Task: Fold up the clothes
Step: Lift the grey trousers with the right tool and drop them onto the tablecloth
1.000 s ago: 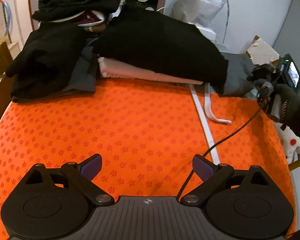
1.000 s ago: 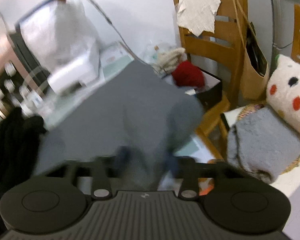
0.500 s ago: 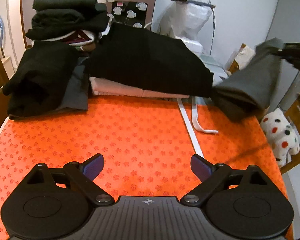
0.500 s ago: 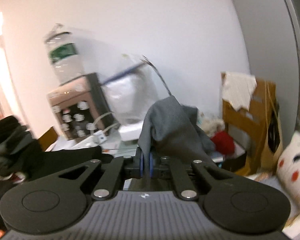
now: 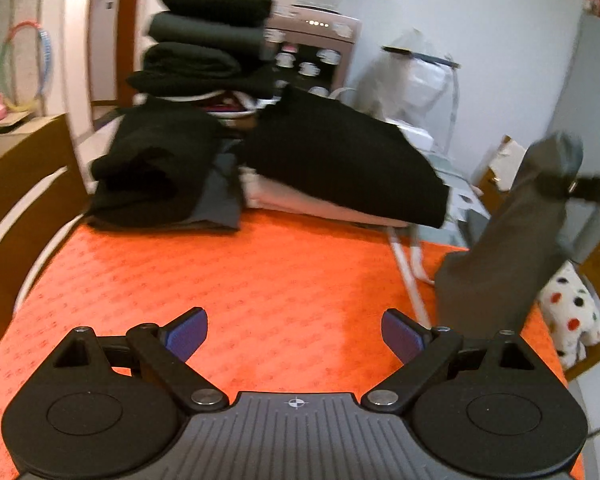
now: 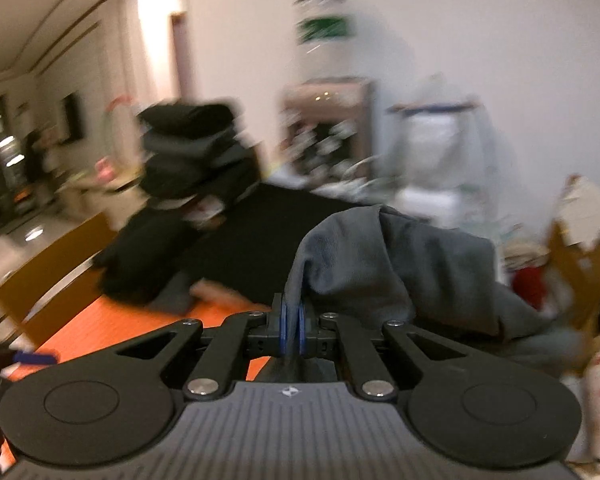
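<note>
Lifted since before, grey garment (image 6: 384, 264) hangs pinched in right gripper (image 6: 292, 330).

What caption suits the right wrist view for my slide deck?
Right claw shut on a grey garment, lifted above the orange table.

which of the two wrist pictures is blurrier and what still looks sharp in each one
Right wrist view: blurrier, the room and clothes stack smeared; the right hand-held gripper, shut on the grey garment, stays sharp. Left wrist view: milder blur on the orange tablecloth and hanging grey garment; the open left hand-held gripper is crisp.
</note>
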Demonstrator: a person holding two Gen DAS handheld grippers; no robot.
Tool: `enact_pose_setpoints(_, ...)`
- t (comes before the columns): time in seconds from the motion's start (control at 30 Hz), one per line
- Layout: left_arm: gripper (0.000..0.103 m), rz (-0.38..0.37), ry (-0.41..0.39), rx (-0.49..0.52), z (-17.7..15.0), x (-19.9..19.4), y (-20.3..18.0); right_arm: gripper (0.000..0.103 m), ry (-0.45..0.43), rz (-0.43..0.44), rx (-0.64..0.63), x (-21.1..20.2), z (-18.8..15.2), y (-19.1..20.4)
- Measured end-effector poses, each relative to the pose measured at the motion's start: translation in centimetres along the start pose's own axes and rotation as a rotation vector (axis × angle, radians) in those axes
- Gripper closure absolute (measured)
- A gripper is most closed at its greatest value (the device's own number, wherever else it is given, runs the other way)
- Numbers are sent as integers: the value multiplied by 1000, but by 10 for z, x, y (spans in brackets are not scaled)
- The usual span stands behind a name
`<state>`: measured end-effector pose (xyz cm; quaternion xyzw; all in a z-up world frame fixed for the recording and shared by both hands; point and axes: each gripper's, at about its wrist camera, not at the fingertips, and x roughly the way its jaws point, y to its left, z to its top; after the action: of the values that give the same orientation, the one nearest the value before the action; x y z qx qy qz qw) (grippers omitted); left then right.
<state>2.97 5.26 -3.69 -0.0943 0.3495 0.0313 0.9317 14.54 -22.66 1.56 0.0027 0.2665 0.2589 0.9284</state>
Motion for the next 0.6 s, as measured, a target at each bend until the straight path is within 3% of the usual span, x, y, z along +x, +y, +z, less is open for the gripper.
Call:
enact_pose_setpoints(0.27, 9, 96, -31, -66, -17, -29, 38, 98, 189, 298, -80, 44, -41, 86)
enact_pose_setpoints(0.37, 8, 100, -39, -77, -21, -34, 42, 93, 184, 318, -110, 27, -43, 101)
enact_pose_setpoints(0.43, 8, 91, -36, -81, -22, -34, 41, 78, 177, 312, -89, 11, -43, 98)
enact_pose_setpoints(0.6, 8, 32, -22, -30, -21, -27, 22, 57, 165, 234, -21, -25, -45, 69)
